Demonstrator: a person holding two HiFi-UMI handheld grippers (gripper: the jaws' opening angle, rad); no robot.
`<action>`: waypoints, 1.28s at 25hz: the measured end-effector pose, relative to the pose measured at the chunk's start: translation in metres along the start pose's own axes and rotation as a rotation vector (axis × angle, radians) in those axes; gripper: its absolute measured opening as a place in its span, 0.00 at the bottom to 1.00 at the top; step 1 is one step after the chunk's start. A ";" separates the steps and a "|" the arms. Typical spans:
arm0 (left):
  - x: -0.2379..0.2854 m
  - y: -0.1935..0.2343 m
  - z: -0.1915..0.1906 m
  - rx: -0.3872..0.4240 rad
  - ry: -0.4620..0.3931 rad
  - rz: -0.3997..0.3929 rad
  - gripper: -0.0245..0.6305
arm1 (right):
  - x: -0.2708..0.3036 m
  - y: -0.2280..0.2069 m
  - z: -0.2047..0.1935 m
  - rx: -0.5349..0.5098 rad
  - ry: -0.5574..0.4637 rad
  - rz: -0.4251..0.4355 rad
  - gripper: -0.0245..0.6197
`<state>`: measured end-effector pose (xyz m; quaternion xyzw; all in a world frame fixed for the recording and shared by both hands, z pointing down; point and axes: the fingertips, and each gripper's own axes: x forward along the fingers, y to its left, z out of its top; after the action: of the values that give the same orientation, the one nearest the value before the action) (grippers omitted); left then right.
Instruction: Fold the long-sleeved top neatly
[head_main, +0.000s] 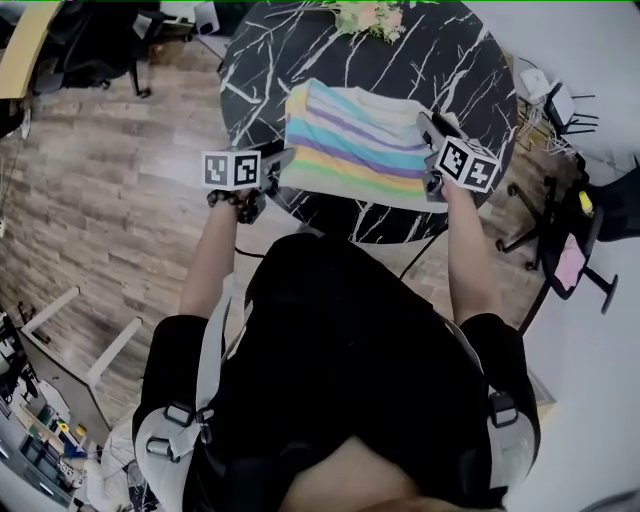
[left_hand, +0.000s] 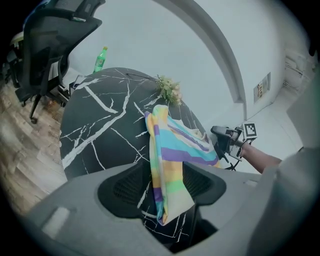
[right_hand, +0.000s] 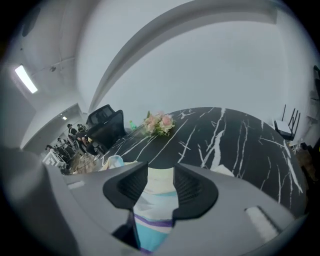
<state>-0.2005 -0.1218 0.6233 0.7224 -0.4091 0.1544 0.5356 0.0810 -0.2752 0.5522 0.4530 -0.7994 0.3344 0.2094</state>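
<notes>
The striped long-sleeved top (head_main: 350, 145) lies folded on the near part of the round black marble table (head_main: 450, 60), with its front edge over the rim. My left gripper (head_main: 283, 165) is at the top's near left corner. In the left gripper view the gripper (left_hand: 165, 185) is shut on a hanging fold of the top (left_hand: 172, 150). My right gripper (head_main: 430, 130) is at the top's right edge. In its own view the gripper (right_hand: 160, 187) is shut on the top (right_hand: 157, 200), which fills the gap between the pads. The right gripper (left_hand: 225, 137) also shows in the left gripper view.
A bunch of flowers (head_main: 370, 18) sits at the table's far side. A green bottle (left_hand: 101, 59) stands beyond the table, and a black office chair (left_hand: 50, 40) is at the left. More chairs (head_main: 560, 220) stand to the right. Wooden floor (head_main: 100, 180) lies to the left.
</notes>
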 end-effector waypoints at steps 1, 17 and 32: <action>-0.001 -0.001 -0.004 -0.001 0.002 -0.003 0.43 | 0.005 0.010 0.000 -0.014 0.006 0.018 0.29; -0.015 -0.014 -0.055 -0.074 -0.021 -0.059 0.43 | 0.101 0.194 -0.019 -0.273 0.177 0.295 0.29; 0.004 -0.034 -0.065 -0.043 -0.005 -0.055 0.36 | 0.141 0.222 -0.043 -0.393 0.241 0.221 0.29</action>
<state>-0.1589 -0.0616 0.6285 0.7221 -0.3936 0.1288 0.5540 -0.1803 -0.2450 0.5951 0.2704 -0.8630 0.2452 0.3493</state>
